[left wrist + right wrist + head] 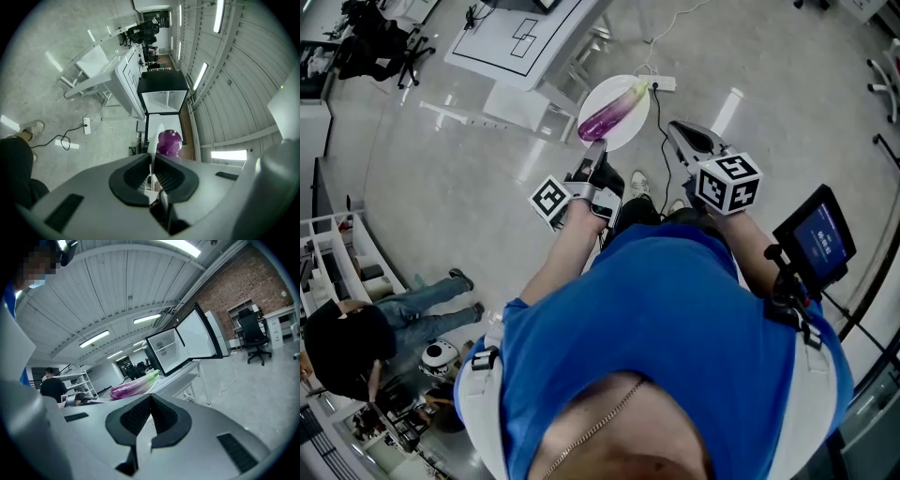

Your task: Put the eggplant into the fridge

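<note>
Currently the left gripper (pixel 592 157) is pinching the near rim of a white plate (pixel 602 94), jaws almost together. The purple eggplant (pixel 614 111) is lying on the plate. To its right, the right gripper (pixel 680 139) is hovering fully closed, holding nothing. An open fridge (pixel 161 105) is standing beyond.

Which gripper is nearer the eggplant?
Left. The left gripper clamps the plate right beside the eggplant; the right gripper is off to its side, clear of the plate.

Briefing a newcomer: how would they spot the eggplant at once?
Look ahead of the person in the blue shirt, to the white plate that the left gripper holds by its rim. The eggplant lies on it: long, glossy purple, green-stemmed, the only vegetable around.
</note>
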Demonstrator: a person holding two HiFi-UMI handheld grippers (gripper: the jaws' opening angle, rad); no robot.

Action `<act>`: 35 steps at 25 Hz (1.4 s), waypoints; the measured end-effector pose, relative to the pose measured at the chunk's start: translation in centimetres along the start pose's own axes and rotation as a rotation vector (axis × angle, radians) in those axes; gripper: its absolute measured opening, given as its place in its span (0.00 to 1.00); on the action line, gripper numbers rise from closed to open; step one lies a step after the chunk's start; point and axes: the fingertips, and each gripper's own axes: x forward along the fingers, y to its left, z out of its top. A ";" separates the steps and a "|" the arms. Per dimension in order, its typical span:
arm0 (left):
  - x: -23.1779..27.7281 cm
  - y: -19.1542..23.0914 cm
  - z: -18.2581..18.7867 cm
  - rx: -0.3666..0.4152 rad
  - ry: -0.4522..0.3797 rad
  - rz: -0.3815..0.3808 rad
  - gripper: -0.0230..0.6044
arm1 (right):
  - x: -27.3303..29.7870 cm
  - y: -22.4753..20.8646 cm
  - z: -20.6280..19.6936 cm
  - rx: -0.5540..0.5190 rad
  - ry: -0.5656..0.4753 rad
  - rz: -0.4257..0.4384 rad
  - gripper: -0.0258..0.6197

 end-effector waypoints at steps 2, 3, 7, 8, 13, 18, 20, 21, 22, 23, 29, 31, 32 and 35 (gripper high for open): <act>0.4 0.0 0.1 0.000 0.002 0.003 0.09 | 0.1 -0.4 0.1 0.007 -0.002 -0.004 0.04; 1.2 -0.1 0.3 -0.001 0.003 0.003 0.09 | 0.5 -1.0 0.5 0.007 -0.003 -0.005 0.04; 8.6 -1.0 2.3 -0.001 0.011 0.005 0.09 | 4.3 -6.0 4.5 0.010 -0.002 -0.014 0.04; 10.5 -1.3 2.9 0.000 0.013 0.007 0.09 | 5.3 -7.2 5.5 0.008 -0.001 -0.016 0.04; 16.5 -2.4 6.9 0.001 0.030 -0.003 0.09 | 10.3 -10.1 9.4 -0.001 -0.016 -0.037 0.04; 23.5 -2.4 14.8 0.005 0.050 -0.009 0.09 | 19.5 -12.9 12.7 -0.002 -0.029 -0.060 0.04; 24.2 -2.5 15.2 0.011 0.062 -0.006 0.09 | 19.7 -13.3 13.1 0.001 -0.037 -0.077 0.04; 24.7 -2.7 15.5 0.013 0.067 -0.004 0.09 | 19.9 -13.4 13.6 0.002 -0.040 -0.085 0.04; 25.3 -2.9 16.0 0.012 0.072 0.000 0.09 | 20.4 -13.6 14.1 0.003 -0.043 -0.091 0.04; 25.8 -3.0 16.4 0.009 0.078 0.005 0.09 | 20.8 -13.7 14.5 0.004 -0.045 -0.095 0.04; 26.7 -2.1 16.7 0.014 0.100 0.023 0.09 | 21.1 -14.1 14.4 0.012 -0.041 -0.118 0.04; 26.8 -2.2 16.8 0.008 0.101 0.024 0.09 | 21.1 -14.1 14.7 0.008 -0.038 -0.121 0.04; 26.9 -2.4 16.8 0.009 0.102 0.021 0.09 | 21.1 -14.1 14.9 0.006 -0.039 -0.122 0.04; 26.8 -2.5 16.8 0.014 0.102 0.022 0.09 | 21.2 -14.2 15.1 0.004 -0.039 -0.121 0.04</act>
